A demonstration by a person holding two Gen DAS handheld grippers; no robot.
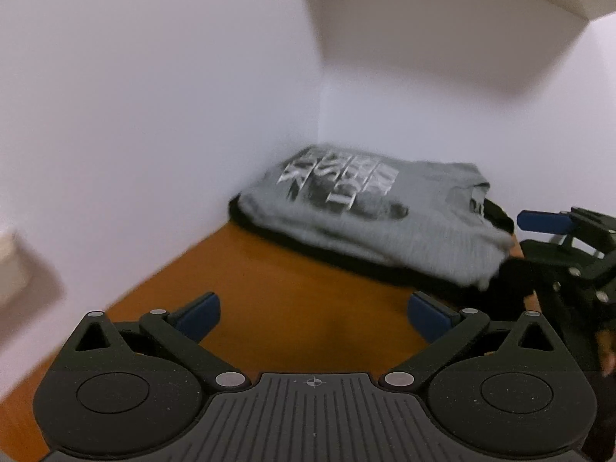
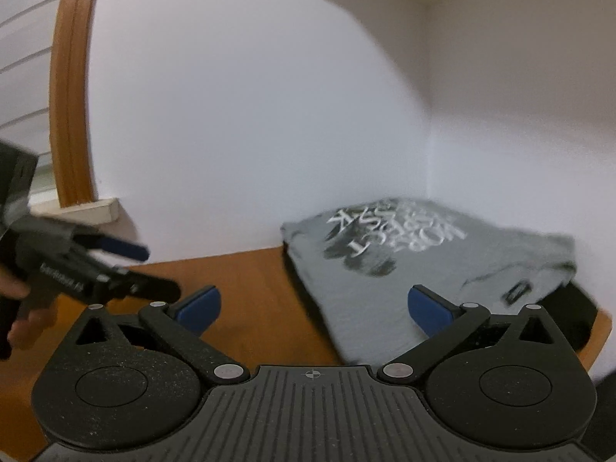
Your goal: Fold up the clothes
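Against the wall corner, a folded grey printed T-shirt (image 1: 369, 211) lies on the tabletop (image 1: 269, 292); left tongs (image 1: 313, 313) and right tongs (image 2: 313, 308) gape wide, empty.

Left gripper (image 1: 313, 313): matte black speckled plastic body, ribbed centre plate with small crosshair mark, two round raised discs either side, triangular cut-outs at outer corners, silver rivets at linkage pivots, angled black link arms ending in blue fingers (image 1: 200, 315).

Right gripper (image 2: 313, 308): same build — black ribbed plate, crosshair mark, silver pivot pins, blue fingers (image 2: 429, 313).

Left gripper seen from the side in right wrist view: black frame, white lettering on side, too blurred to read. Hand (image 2: 23, 308) partly visible beneath it at frame edge.
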